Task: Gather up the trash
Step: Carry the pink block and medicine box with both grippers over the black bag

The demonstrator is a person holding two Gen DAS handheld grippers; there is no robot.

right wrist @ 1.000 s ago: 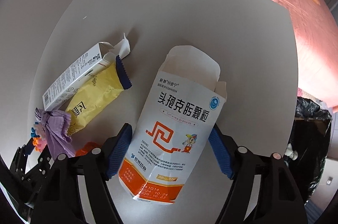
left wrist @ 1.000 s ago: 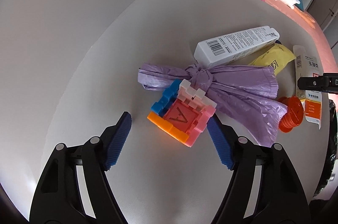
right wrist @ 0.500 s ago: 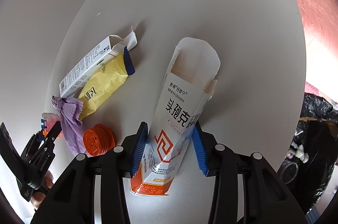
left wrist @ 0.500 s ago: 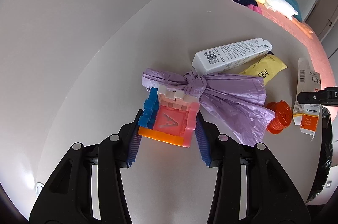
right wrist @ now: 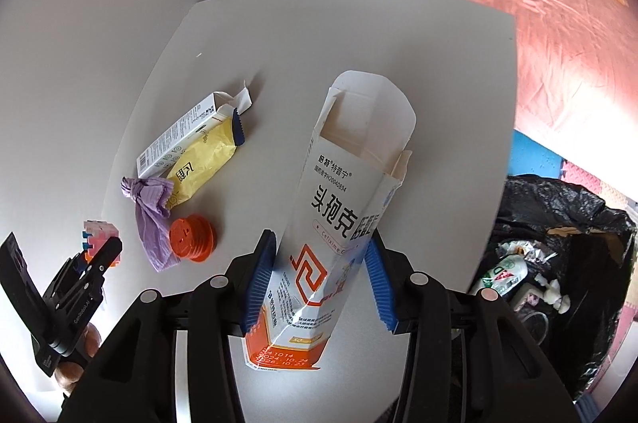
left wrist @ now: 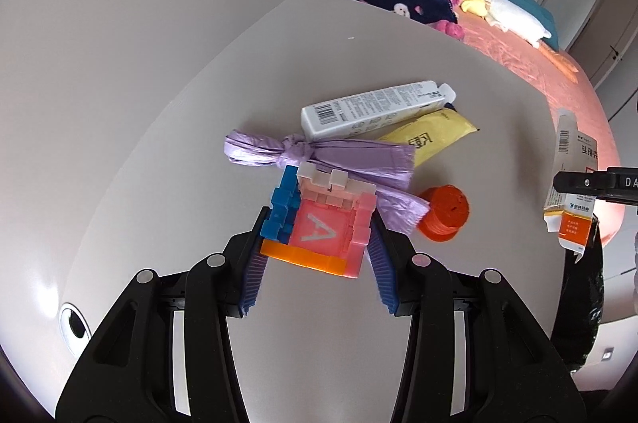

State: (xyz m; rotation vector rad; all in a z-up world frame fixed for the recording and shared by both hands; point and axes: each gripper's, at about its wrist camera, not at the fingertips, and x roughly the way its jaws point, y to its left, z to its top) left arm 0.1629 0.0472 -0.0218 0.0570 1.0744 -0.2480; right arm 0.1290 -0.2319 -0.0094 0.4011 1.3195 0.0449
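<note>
Between the left gripper's (left wrist: 315,255) pads sat a block toy (left wrist: 319,223), clamped; the right gripper (right wrist: 319,271) pinched a medicine box (right wrist: 339,215), its jaws easing open, bin (right wrist: 558,263) to its right.

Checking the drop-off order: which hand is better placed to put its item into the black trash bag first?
Right. The right gripper grips the medicine box, and the trash bag gapes just beside it past the table edge. The left gripper, holding the toy block, sits farther across the table.
</note>
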